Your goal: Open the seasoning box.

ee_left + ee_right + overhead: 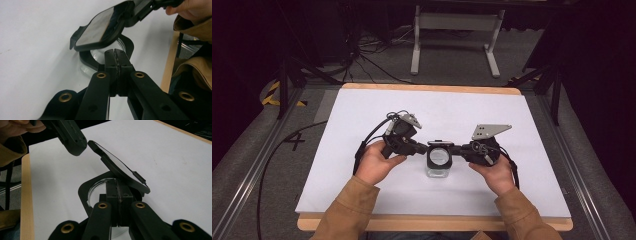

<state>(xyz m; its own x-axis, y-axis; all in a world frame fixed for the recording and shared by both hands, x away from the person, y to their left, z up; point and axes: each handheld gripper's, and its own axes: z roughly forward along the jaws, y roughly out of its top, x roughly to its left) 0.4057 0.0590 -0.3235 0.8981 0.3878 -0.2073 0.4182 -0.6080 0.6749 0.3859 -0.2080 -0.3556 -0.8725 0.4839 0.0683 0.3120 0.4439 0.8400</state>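
Observation:
A small clear jar (438, 173) with a black collar (86, 192) stands mid-table on the white sheet. Its square black-framed lid (439, 156) (96, 27) (117, 167) is tilted up over the collar. My left gripper (424, 148) (116, 53) comes in from the left, shut, with its tips under the lid beside the collar (87, 60). From the right, my right gripper (457, 148) (118, 185) is also shut, tips at the collar beneath the lid. The left gripper's fingers (72, 137) reach the lid's raised edge. Whether either one bears the lid I cannot tell.
The white sheet (362, 185) covers a wooden table whose front edge (432, 223) runs just ahead of the person's tan sleeves (347, 210). Black cables (267, 170) trail off to the left. A metal stand (457, 22) sits on the floor beyond the table.

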